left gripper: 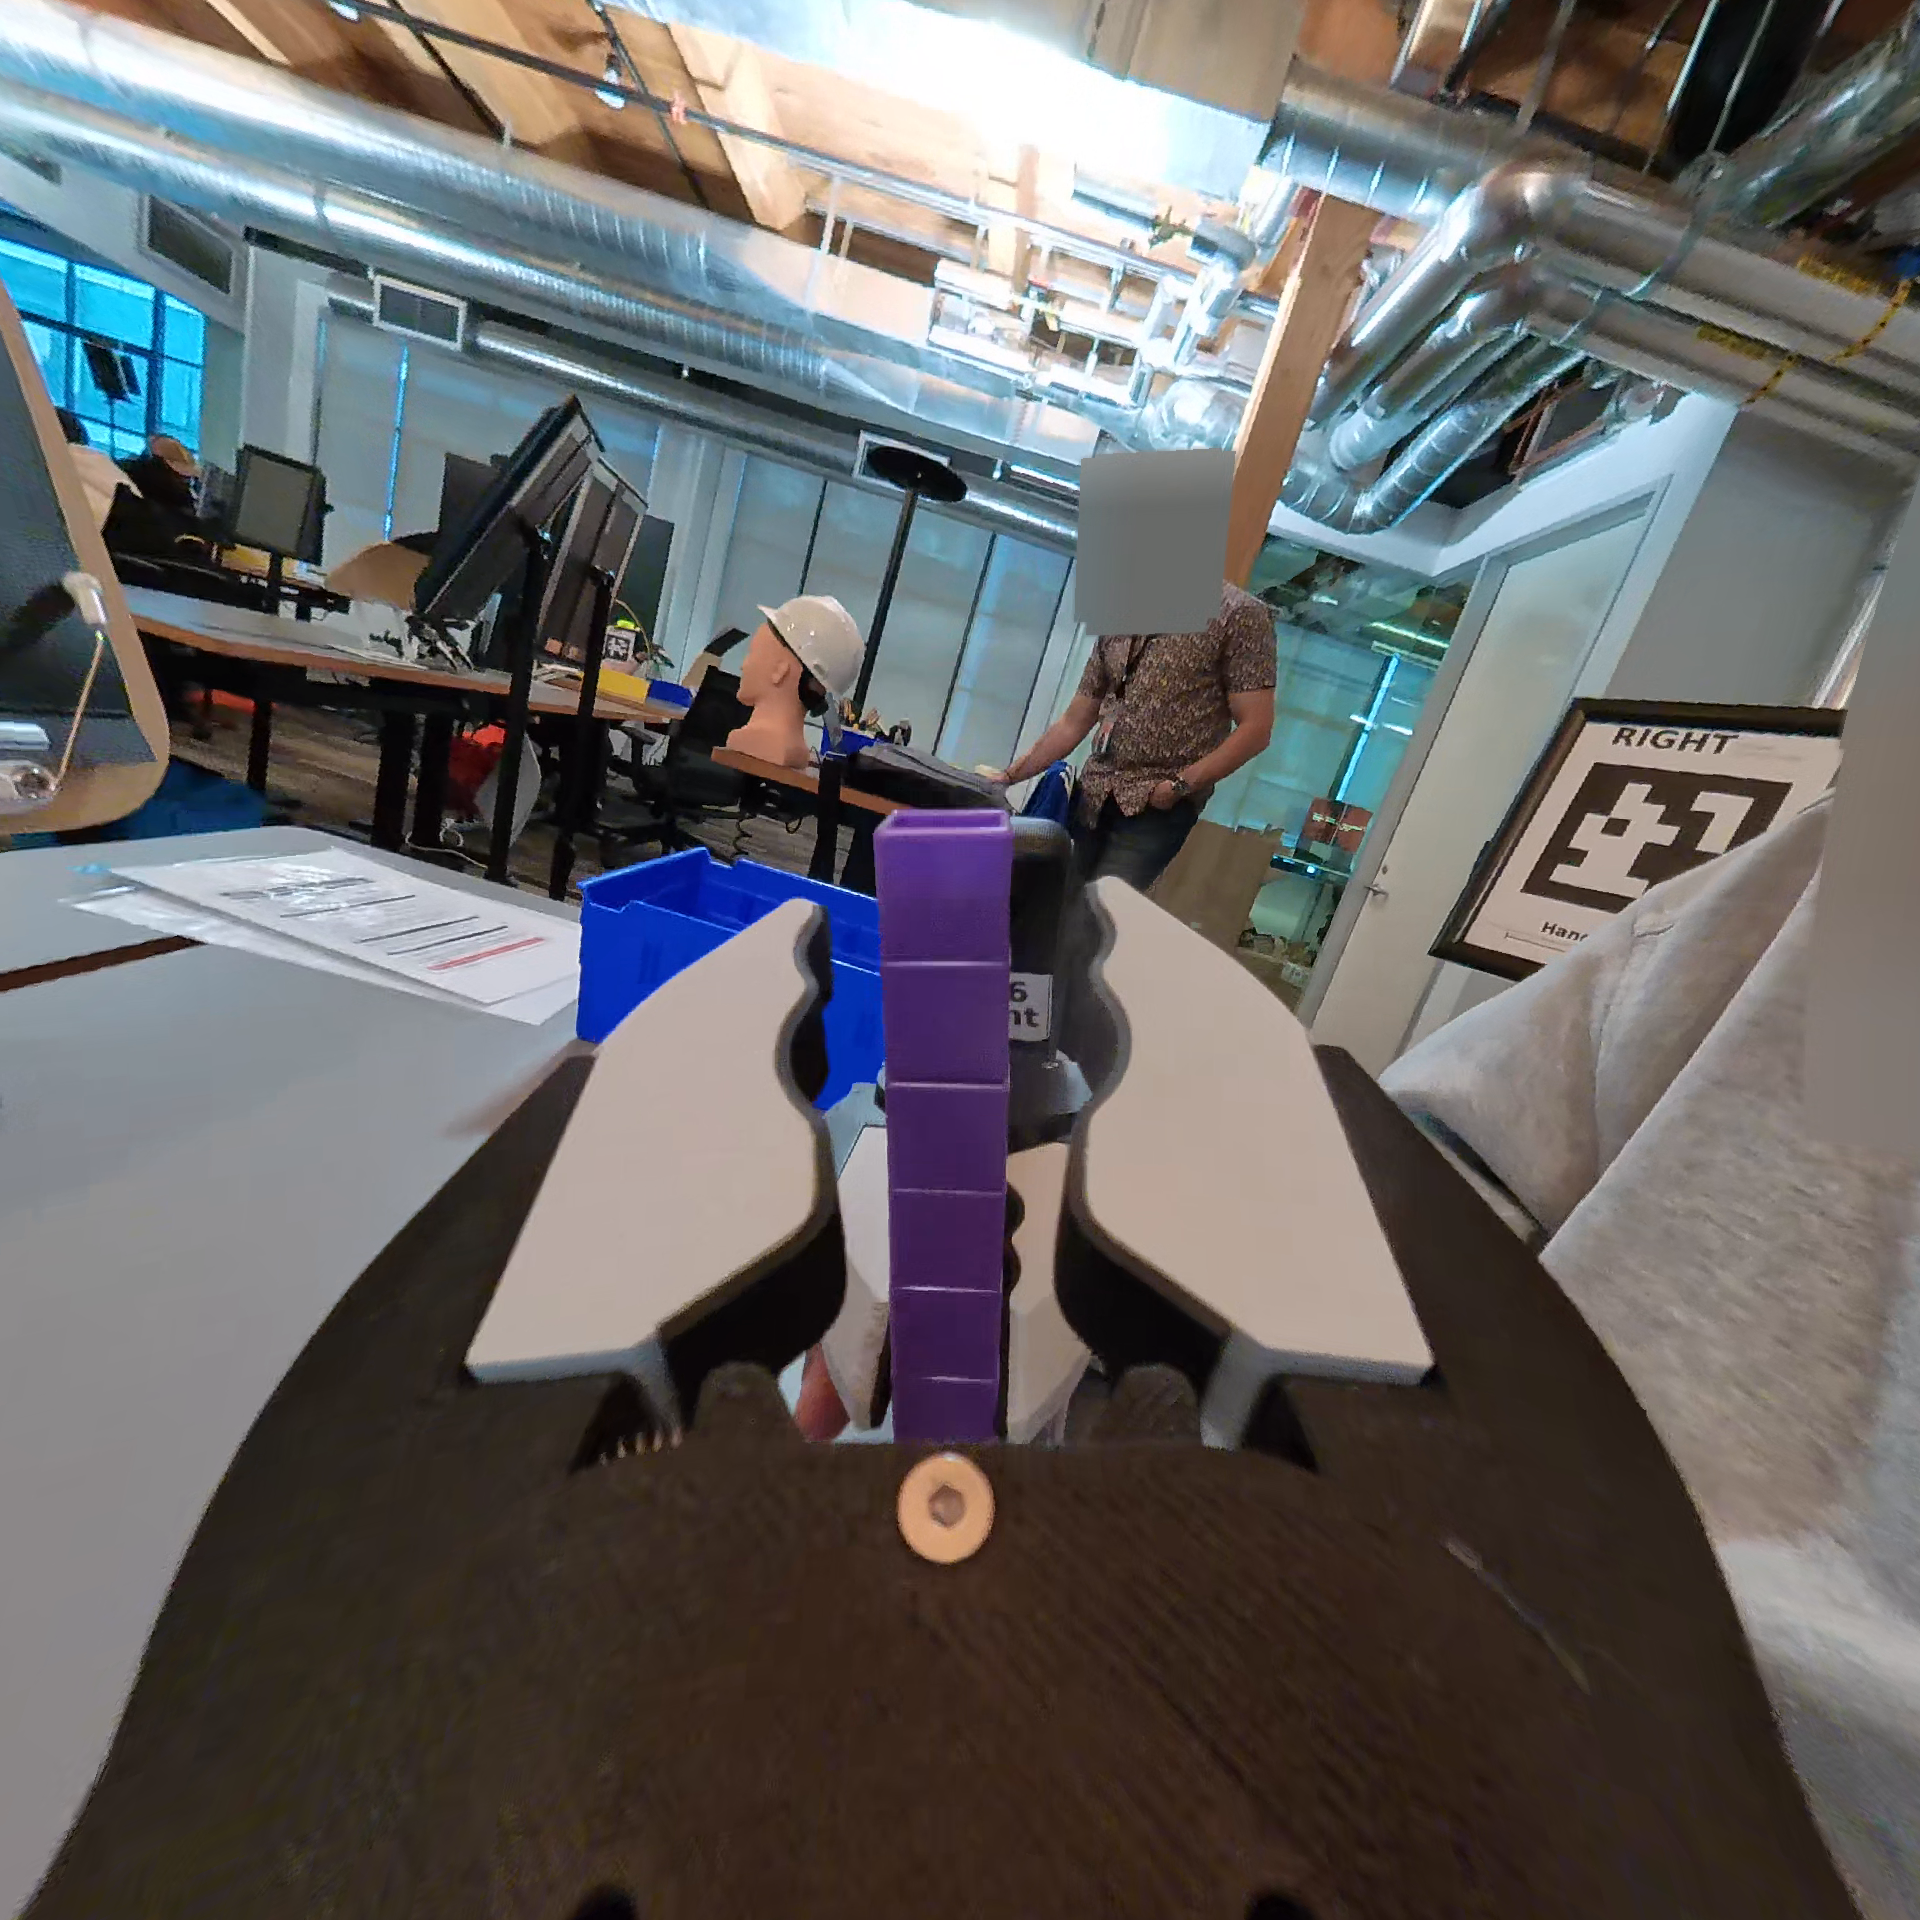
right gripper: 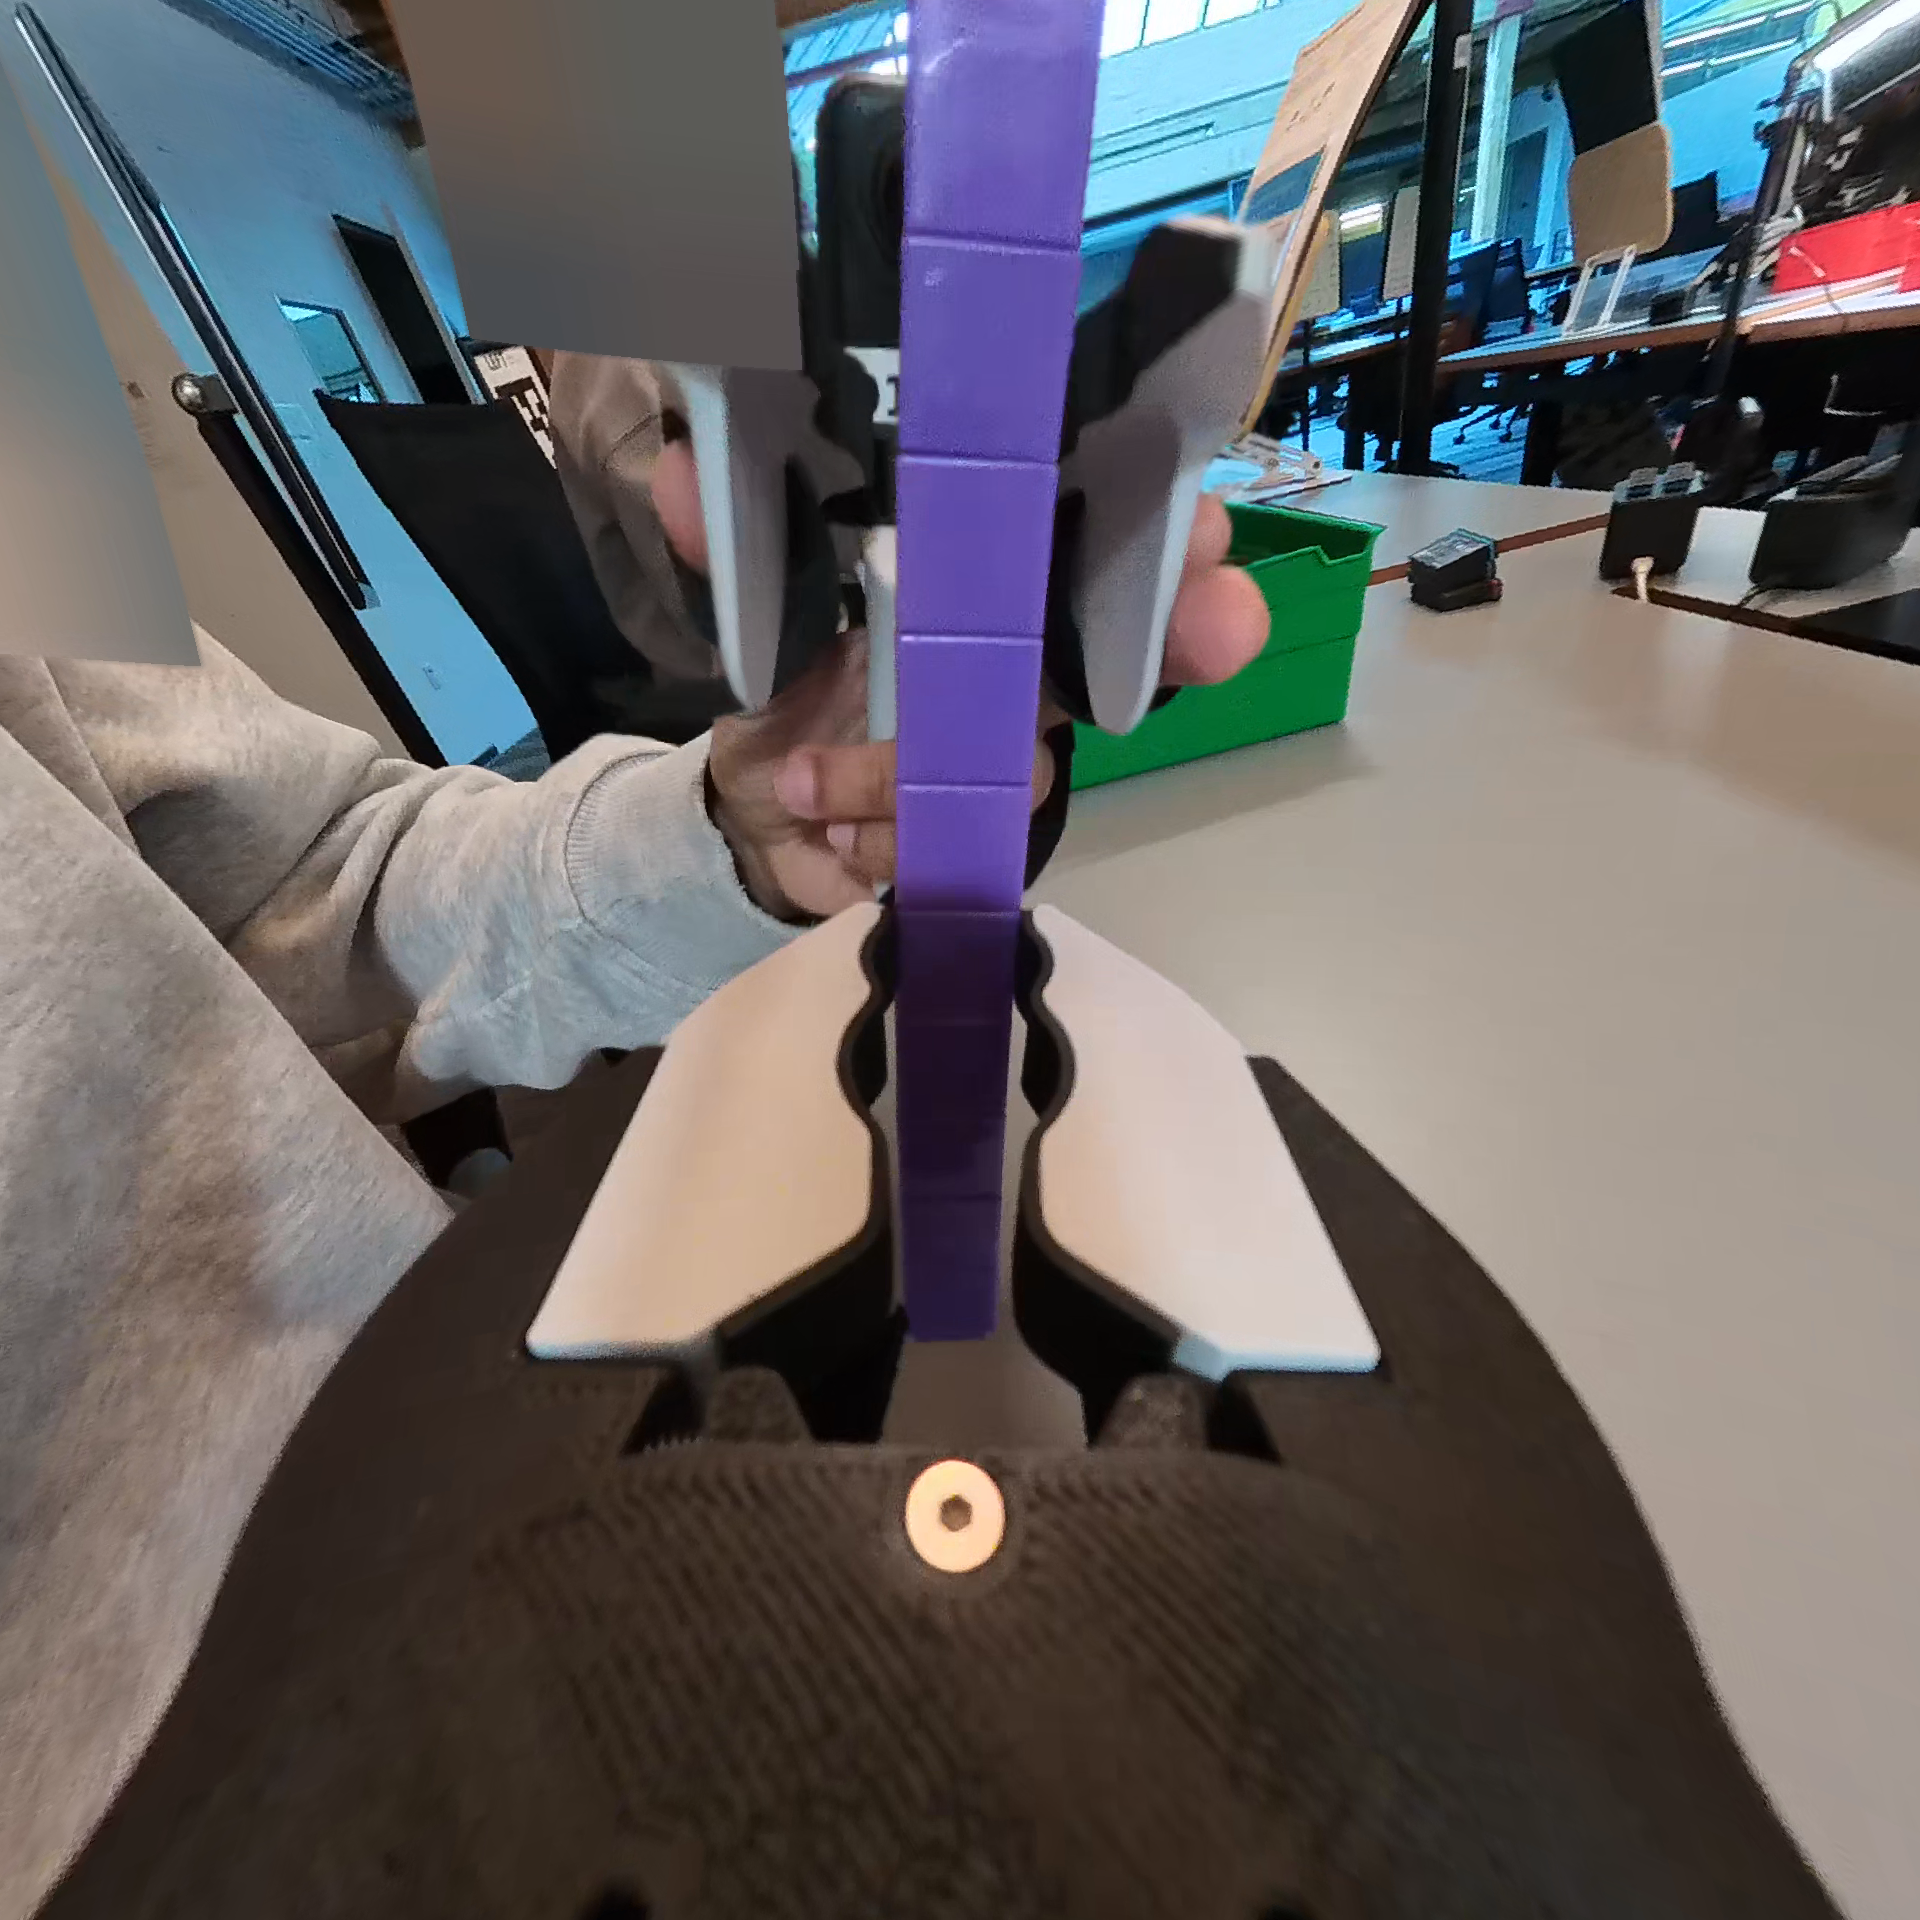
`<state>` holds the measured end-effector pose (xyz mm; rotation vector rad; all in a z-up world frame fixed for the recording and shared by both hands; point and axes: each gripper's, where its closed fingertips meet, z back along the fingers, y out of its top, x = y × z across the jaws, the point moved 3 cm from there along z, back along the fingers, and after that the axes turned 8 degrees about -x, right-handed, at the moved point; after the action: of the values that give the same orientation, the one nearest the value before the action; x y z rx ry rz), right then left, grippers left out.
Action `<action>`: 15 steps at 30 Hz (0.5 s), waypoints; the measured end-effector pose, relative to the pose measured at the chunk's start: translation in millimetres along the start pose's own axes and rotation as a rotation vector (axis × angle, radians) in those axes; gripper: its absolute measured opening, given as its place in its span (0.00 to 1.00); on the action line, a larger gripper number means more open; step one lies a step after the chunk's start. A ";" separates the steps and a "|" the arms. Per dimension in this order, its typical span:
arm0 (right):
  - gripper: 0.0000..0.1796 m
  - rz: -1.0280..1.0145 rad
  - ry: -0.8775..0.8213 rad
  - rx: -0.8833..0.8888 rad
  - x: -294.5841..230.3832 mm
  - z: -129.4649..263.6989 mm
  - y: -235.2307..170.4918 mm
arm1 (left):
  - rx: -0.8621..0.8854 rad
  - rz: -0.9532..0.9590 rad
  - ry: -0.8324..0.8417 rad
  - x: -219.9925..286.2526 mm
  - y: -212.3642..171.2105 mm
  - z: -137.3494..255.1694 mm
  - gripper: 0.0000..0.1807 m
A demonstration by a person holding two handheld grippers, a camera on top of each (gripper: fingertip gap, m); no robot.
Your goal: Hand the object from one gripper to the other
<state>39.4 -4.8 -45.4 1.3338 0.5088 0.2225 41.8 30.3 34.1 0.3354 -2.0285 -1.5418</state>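
Note:
A long purple bar of stacked blocks (left gripper: 945,1143) stands upright between the two grippers. My left gripper (left gripper: 951,935) is open, with a gap between the bar and each of its white fingers (left gripper: 686,1164). My right gripper (right gripper: 956,935) is shut on the purple bar (right gripper: 977,540) near its lower end. The right gripper's fingertips (left gripper: 862,1278) show low in the left wrist view, pressed against the bar. The left gripper (right gripper: 935,686) shows farther off in the right wrist view, held in a hand (right gripper: 810,821), its fingers spread on both sides of the bar.
A blue bin (left gripper: 665,935) and papers (left gripper: 343,914) sit on the grey table (left gripper: 208,1195). A green bin (right gripper: 1247,665) and small black devices (right gripper: 1455,582) sit on the table (right gripper: 1507,987). A grey sleeve (right gripper: 260,935) is at the left. A person (left gripper: 1164,727) stands far back. The gap from one gripper's tips to the other's is roughly 9 centimeters.

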 end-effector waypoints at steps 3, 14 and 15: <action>0.13 -0.002 0.010 0.005 -2.1 -0.8 0.9 | -0.016 -0.024 0.011 0.4 1.5 3.0 0.13; 0.28 -0.043 -0.018 0.106 4.8 10.1 15.6 | -0.020 -0.018 0.019 0.0 1.9 3.5 0.13; 0.28 -0.036 -0.028 0.111 4.7 11.1 18.0 | -0.023 -0.016 0.020 -0.6 0.9 3.4 0.13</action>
<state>51.1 -8.2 -27.5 1.4324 0.5270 0.1472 40.5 33.6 34.2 0.3583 -1.9959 -1.5637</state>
